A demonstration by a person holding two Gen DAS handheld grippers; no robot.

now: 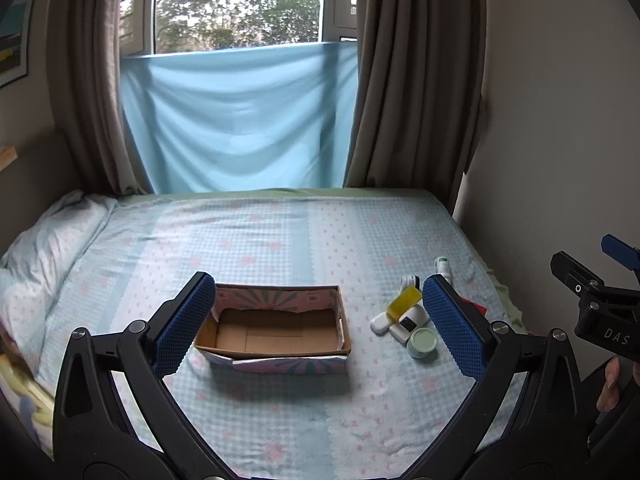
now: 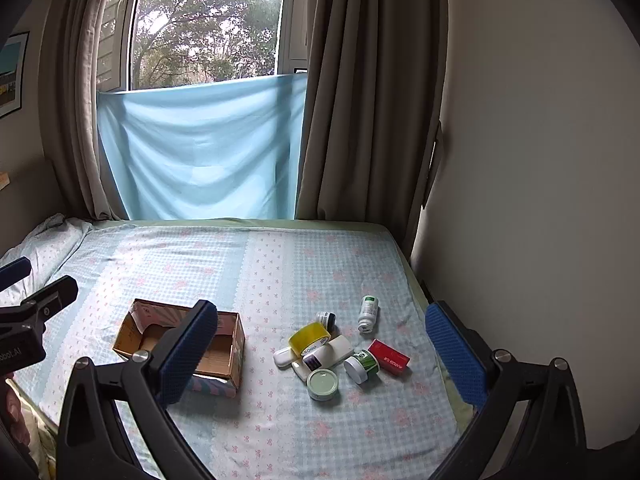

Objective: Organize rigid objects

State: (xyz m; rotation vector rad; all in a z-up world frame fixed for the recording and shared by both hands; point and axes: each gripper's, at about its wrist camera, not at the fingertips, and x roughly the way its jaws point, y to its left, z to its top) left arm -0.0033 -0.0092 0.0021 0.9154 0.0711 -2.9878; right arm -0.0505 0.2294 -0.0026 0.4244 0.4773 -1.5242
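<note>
Right gripper (image 2: 320, 344) is hovering over the bed (image 2: 280, 264), jaws spread wide. Cardboard box (image 2: 228, 344) is sitting left; tape roll (image 2: 309, 338), jars and bottles are clustering right.

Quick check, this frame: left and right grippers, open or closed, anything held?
Left gripper: open, holding nothing, fingers wide above the cardboard box.
Right gripper: open, holding nothing, above the pile of small items near the yellow tape roll.

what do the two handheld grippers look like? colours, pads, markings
Both alike: the left gripper and right gripper have curved glossy black arms with silver bolt heads and blue, dimpled rubber pads. Seen from the other camera, the right body carries white "DAS" lettering, the left partial white lettering ending "obot.AI". No cables visible.
</note>
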